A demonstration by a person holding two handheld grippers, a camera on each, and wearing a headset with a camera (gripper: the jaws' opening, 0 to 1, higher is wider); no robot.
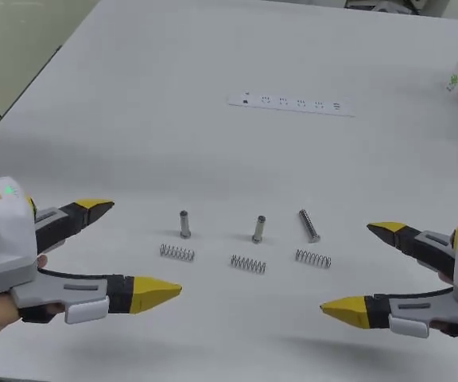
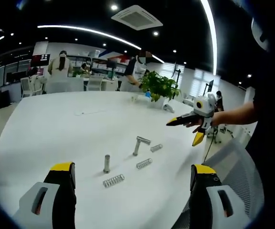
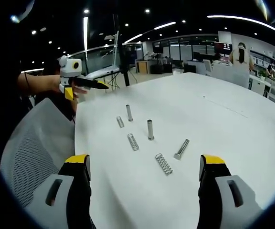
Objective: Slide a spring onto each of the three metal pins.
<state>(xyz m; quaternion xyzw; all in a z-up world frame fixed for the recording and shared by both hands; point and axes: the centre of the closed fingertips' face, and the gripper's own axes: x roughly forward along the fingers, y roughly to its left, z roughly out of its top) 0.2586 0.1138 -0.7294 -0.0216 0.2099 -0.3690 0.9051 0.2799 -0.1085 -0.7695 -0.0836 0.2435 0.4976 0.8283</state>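
Both claws are spread wide and empty over the table (image 1: 213,159), the left claw (image 1: 137,248) and the right claw (image 1: 350,268) flanking the parts, so the step in hand looks like the first pick. Just inward of the left claw the left pin (image 1: 184,224) stands upright with the left spring (image 1: 176,252) lying beside it. Midway between the claws are the upright middle pin (image 1: 258,228) and the middle spring (image 1: 248,263). Nearest the right claw the right pin (image 1: 308,226) lies on its side, close to the right spring (image 1: 312,258). A good start would be to pinch one spring lightly near one end, leaving its bore free, while the other claw steadies the pin low down. The pins seem to have a wider foot, though that is too small to be sure. The fallen pin will probably need lifting first.
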